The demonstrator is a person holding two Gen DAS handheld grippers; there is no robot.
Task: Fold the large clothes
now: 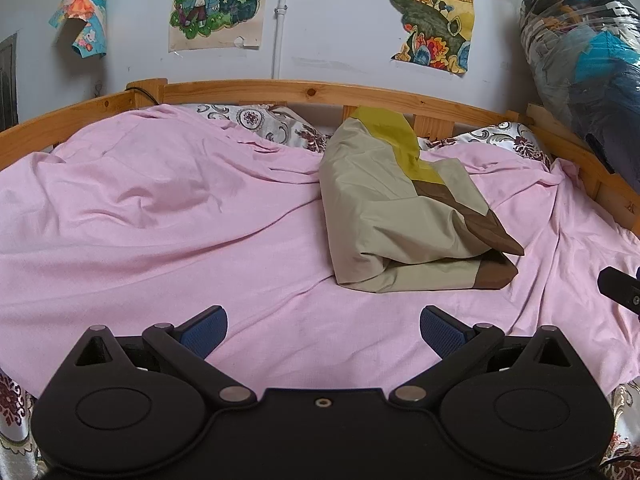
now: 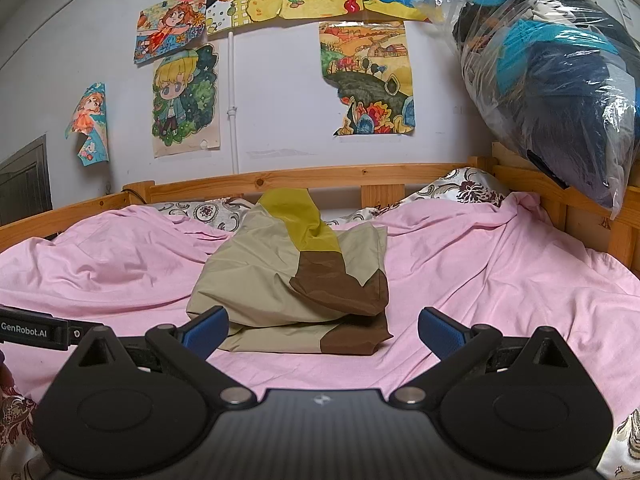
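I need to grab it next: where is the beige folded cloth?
The beige folded cloth lies on the pink sheet, centred ahead of the right gripper, near the wooden headboard.

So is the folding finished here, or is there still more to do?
It looks mostly done: the beige, brown and yellow cloth lies on the pink sheet as a folded bundle, layers stacked, though a bit rumpled. Nothing is in hand: the left gripper and right gripper both hover with jaws open and empty. Perhaps a final tidy remains; I see no other item waiting.
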